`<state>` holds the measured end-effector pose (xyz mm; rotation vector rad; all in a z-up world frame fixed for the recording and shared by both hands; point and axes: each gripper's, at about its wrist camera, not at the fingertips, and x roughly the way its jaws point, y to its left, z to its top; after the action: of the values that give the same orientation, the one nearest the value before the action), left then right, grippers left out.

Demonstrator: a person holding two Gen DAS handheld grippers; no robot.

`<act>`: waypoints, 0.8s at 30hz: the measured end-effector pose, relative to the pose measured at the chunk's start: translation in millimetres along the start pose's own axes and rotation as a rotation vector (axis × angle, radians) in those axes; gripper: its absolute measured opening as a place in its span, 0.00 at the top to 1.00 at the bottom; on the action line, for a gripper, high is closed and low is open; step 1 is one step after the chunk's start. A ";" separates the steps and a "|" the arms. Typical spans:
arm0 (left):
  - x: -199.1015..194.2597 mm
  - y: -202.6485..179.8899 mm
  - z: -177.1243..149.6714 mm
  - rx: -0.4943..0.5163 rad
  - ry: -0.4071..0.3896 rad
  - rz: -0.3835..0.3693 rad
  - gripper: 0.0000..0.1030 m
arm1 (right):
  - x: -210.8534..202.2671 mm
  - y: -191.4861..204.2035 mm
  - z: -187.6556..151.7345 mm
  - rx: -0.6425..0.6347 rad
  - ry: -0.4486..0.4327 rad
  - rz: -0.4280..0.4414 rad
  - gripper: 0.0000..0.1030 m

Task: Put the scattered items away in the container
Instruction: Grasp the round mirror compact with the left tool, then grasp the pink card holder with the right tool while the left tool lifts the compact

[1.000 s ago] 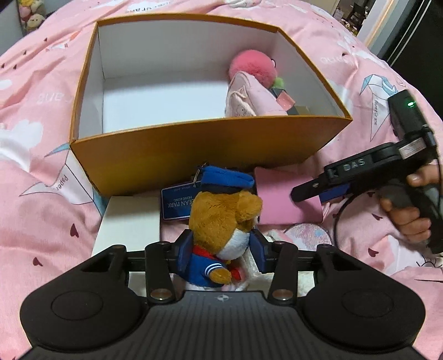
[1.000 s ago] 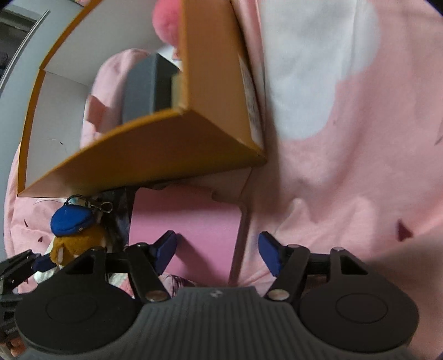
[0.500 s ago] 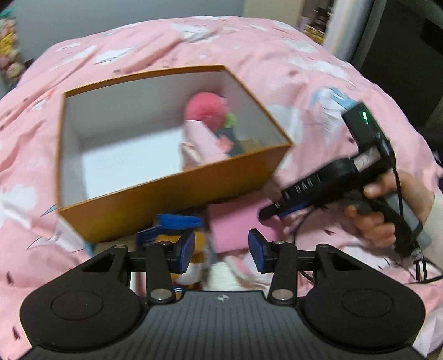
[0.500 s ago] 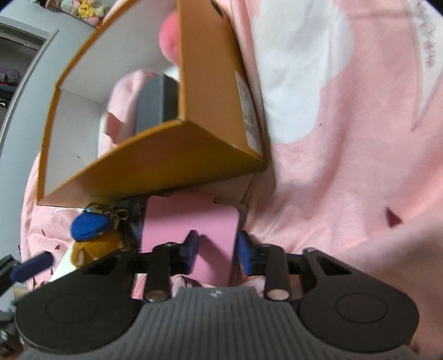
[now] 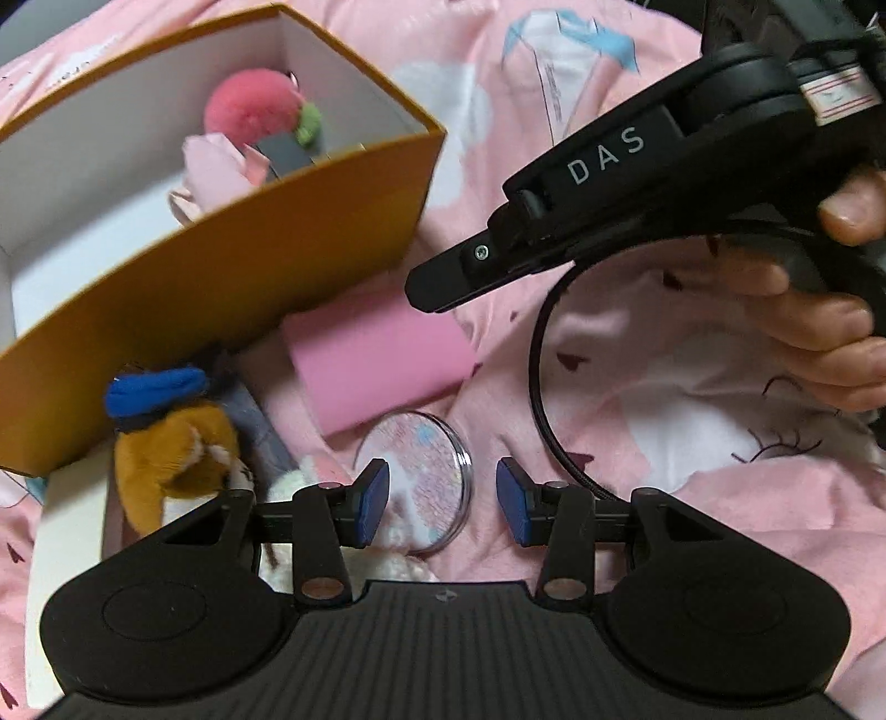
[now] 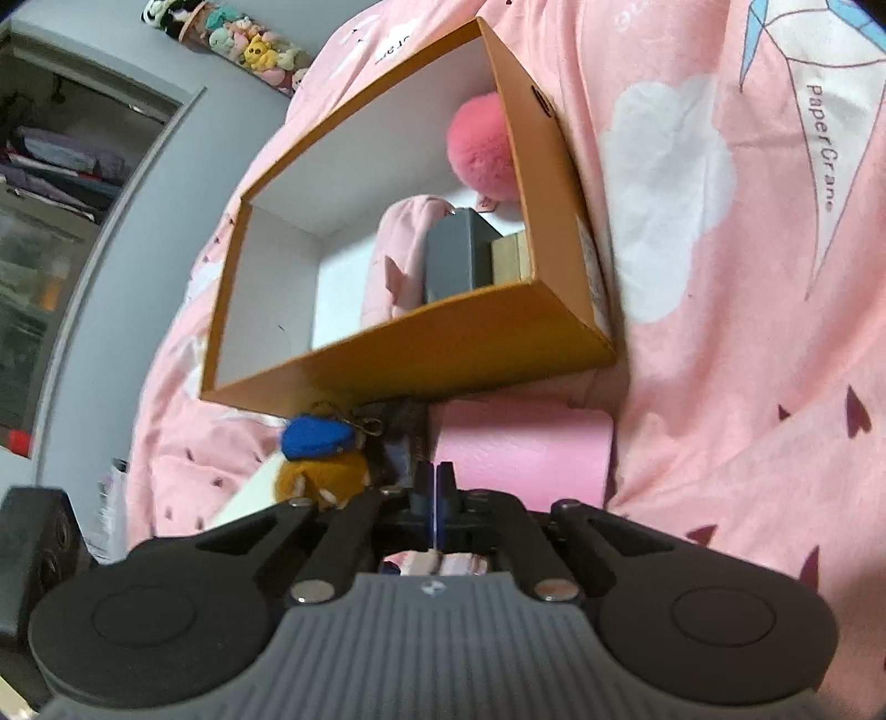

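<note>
The right hand-held gripper (image 6: 436, 501) had its jaws pressed together, apparently on nothing. The left hand-held gripper (image 5: 442, 501) stood apart over the round glittery compact (image 5: 426, 476), lower centre, below the orange cardboard box (image 5: 221, 288).

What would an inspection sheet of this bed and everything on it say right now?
Surface: pink printed bedspread, rumpled.
Job's things: orange box holding a pink pompom and a grey box; outside it a pink card, plush toy and round mirror.
Clutter: nothing seen.
Grippers: left gripper open over the mirror; right gripper shut, empty.
Cables: black cable by the right hand.
Surroundings: shelves, toy row.
</note>
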<state>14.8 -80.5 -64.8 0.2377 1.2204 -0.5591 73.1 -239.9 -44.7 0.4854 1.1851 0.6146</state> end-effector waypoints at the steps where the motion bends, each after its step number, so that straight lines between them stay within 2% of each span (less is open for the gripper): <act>1: 2.1 -2.4 -0.1 0.012 0.007 0.003 0.51 | -0.8 0.9 -2.0 -0.011 -0.003 -0.019 0.99; 5: 15.6 -7.0 0.2 0.031 0.044 0.022 0.51 | 0.1 -2.5 -9.8 -0.021 -0.015 -0.072 0.93; 8: 25.3 -9.6 0.3 0.041 0.060 0.045 0.52 | -3.6 -6.3 -11.0 -0.035 -0.032 -0.116 0.92; 11: 28.2 -17.0 -1.1 0.079 0.063 0.074 0.59 | -6.5 -13.4 -7.6 -0.029 -0.024 -0.138 0.90; 12: 28.4 -20.2 -1.8 0.096 0.064 0.092 0.60 | -5.6 -16.2 -4.5 -0.023 -0.018 -0.147 0.85; 13: 28.1 -23.6 -2.6 0.114 0.064 0.115 0.62 | -4.1 -18.3 -1.1 -0.018 -0.011 -0.161 0.67; 14: 26.6 -26.4 -3.8 0.129 0.059 0.137 0.63 | -2.0 -20.4 3.2 -0.017 -0.005 -0.177 0.60; 15: 24.9 -26.9 -4.8 0.130 0.054 0.150 0.64 | 0.7 -21.4 7.5 -0.026 0.002 -0.190 0.61; 19: 14.9 -17.2 -9.4 0.075 0.026 0.159 0.72 | 18.9 -21.5 22.8 -0.082 0.073 -0.195 0.60; 24: 6.4 2.6 -13.6 -0.031 -0.013 0.102 0.74 | 50.9 -20.8 34.4 -0.220 0.182 -0.227 0.56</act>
<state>6.6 -73.8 -75.8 0.2676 1.1968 -0.4524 122.4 -222.3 -83.1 0.1080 1.3057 0.5930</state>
